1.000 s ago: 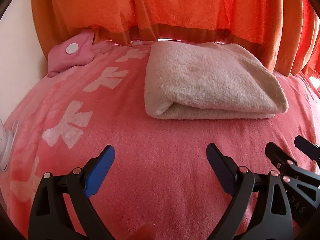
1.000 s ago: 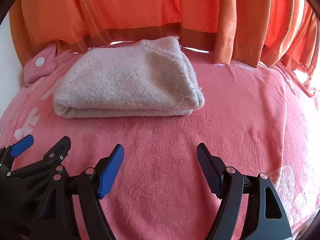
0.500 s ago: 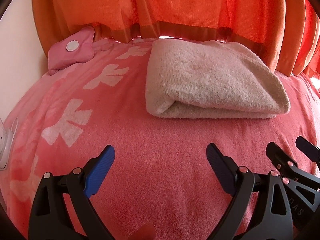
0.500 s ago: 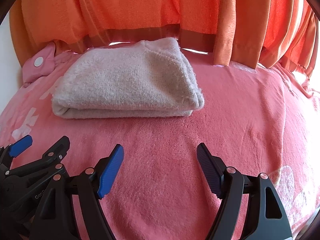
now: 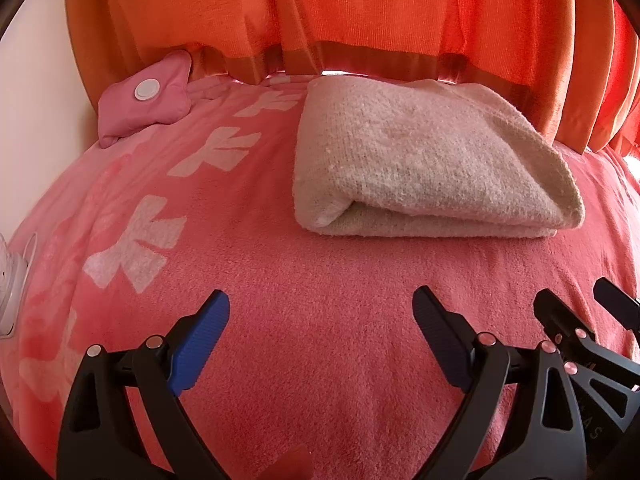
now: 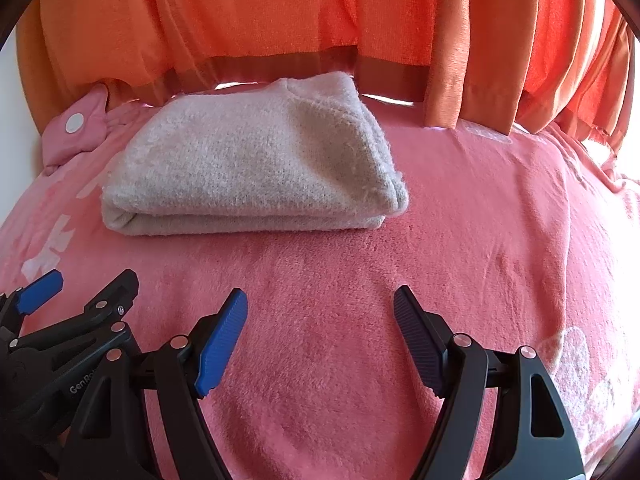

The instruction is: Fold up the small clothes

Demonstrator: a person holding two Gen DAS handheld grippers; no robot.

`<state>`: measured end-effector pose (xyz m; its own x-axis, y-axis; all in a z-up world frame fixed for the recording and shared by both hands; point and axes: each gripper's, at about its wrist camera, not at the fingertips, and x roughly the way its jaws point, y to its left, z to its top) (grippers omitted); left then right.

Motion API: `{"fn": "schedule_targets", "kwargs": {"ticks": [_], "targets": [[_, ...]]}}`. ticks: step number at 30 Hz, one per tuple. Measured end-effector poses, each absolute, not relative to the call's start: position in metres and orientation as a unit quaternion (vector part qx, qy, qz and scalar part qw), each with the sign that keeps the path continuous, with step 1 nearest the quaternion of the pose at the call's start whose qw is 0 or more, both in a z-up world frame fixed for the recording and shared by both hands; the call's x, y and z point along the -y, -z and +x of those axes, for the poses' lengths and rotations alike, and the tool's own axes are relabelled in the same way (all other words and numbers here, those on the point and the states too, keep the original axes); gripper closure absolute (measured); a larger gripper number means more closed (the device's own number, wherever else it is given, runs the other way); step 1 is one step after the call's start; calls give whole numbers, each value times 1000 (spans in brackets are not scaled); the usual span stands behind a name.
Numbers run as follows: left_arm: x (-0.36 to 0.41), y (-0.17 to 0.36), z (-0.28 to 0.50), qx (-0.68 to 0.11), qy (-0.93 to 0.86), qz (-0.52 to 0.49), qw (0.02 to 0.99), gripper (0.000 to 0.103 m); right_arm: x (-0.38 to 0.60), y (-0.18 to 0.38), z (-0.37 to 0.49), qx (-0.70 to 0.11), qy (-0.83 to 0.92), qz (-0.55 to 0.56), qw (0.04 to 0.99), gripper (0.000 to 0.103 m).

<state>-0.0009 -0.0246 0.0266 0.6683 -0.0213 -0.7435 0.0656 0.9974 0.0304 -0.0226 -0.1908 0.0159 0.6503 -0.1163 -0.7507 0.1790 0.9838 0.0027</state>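
Observation:
A folded beige fleecy garment lies flat on the pink blanket, its folded edge facing me; it also shows in the right wrist view. My left gripper is open and empty, a short way in front of the garment and above the blanket. My right gripper is open and empty, in front of the garment's right end. Each gripper shows at the edge of the other's view: the right one and the left one.
An orange curtain hangs right behind the garment. A small pink pouch with a white button lies at the far left. White bow prints mark the blanket's left side. A white object sits at the left edge.
Both grippers stay open and nearly still. The views have shifted very slightly, the garment has not moved.

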Motion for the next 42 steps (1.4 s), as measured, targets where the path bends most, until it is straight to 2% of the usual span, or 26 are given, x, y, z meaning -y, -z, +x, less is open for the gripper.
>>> {"fn": "schedule_targets", "kwargs": {"ticks": [42], "targets": [[27, -24, -3, -401, 21, 33, 915, 13, 188, -15, -24, -411, 99, 42, 905, 30]]}}
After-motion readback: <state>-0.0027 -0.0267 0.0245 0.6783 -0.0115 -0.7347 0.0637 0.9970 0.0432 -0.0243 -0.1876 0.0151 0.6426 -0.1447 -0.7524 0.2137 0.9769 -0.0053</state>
